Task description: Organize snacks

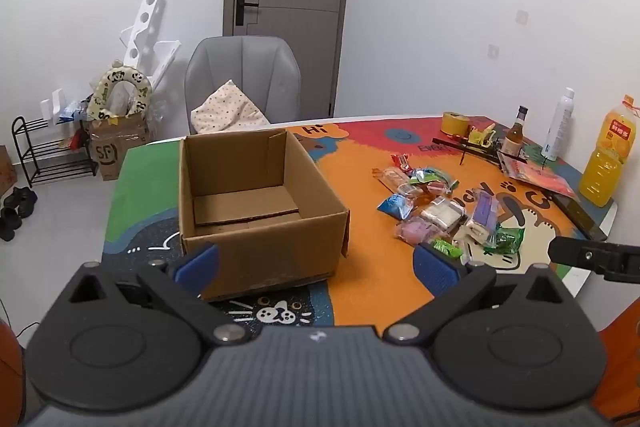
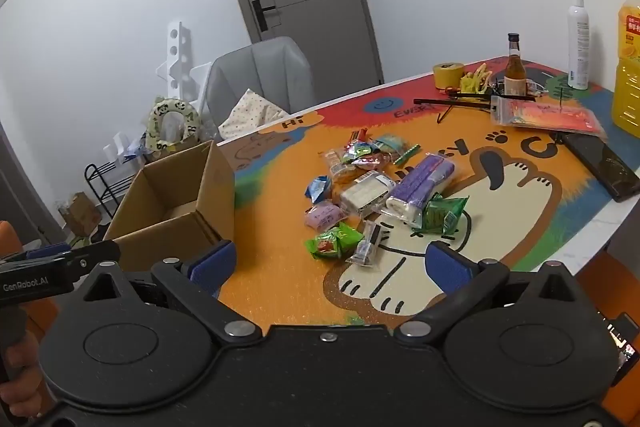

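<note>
Left tongs (image 1: 316, 267) spread wide, nothing between; empty cardboard box (image 1: 256, 203) ahead, snack pile (image 1: 444, 211) right

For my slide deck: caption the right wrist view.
Open right gripper above a snack pile, empty cardboard box to its left.

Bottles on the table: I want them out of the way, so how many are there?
3, at the table's far right: brown glass bottle, white spray bottle, orange juice bottle at the edge. None seem hidden.

The worktop (image 2: 280, 283) with its cartoon mat carries an open cardboard box (image 1: 256, 203), a snack pile (image 2: 380, 195), bottles (image 2: 578, 43) and tape (image 2: 448, 75).
</note>
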The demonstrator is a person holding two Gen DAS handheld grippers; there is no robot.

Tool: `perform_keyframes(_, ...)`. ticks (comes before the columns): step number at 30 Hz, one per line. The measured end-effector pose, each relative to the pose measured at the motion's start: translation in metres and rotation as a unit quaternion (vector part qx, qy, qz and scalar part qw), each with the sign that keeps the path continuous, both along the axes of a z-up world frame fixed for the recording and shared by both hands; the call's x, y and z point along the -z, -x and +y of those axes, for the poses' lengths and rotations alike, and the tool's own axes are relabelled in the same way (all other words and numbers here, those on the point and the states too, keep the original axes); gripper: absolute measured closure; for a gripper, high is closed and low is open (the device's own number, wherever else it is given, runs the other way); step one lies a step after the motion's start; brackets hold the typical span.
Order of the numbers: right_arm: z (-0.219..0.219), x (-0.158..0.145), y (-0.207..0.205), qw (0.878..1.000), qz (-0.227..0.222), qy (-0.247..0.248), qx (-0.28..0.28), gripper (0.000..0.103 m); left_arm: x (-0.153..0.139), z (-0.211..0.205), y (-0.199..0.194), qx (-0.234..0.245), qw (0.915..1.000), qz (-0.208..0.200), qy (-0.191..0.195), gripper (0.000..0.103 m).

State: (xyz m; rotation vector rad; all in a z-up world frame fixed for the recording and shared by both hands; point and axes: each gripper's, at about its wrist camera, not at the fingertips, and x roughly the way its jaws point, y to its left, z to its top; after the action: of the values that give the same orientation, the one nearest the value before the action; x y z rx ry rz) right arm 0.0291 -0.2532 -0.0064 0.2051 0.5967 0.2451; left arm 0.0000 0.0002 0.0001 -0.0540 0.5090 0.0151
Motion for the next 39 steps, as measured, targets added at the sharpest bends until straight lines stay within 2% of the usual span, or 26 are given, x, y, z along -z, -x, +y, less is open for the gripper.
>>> perform_keyframes(3,-0.004,-0.001,0.003,1.000,-0.011,-0.001,0.003,0.000,0.000,-0.001,0.004,-0.006,1.0000,-0.001,0.008,0.000)
perform_keyframes(4,-0.001,0.001,0.007,1.000,-0.013,0.016,0.002,0.000,-0.001,-0.001,0.010,-0.009,0.9999,-0.009,0.005,0.000)
perform_keyframes(5,-0.003,0.000,0.006,1.000,-0.005,0.014,0.002,0.000,-0.001,0.007,0.011,-0.009,0.9997,-0.004,0.021,0.000)
perform_keyframes(6,-0.003,0.000,0.008,1.000,-0.005,0.013,0.002,0.000,-0.001,0.008,0.015,-0.009,0.9997,-0.004,0.021,0.000)
perform_keyframes(7,-0.002,-0.004,0.003,1.000,0.011,0.016,-0.001,0.000,-0.002,0.008,0.006,-0.008,0.9997,0.013,0.019,0.000)
perform_keyframes(15,-0.006,-0.008,-0.001,1.000,0.014,0.023,0.014,0.000,-0.005,0.000,0.010,-0.002,0.9999,0.014,0.000,0.000)
perform_keyframes(39,0.011,-0.014,0.006,0.998,-0.007,0.061,0.008,0.000,-0.003,0.011,0.014,-0.011,0.9998,0.017,-0.002,0.000)
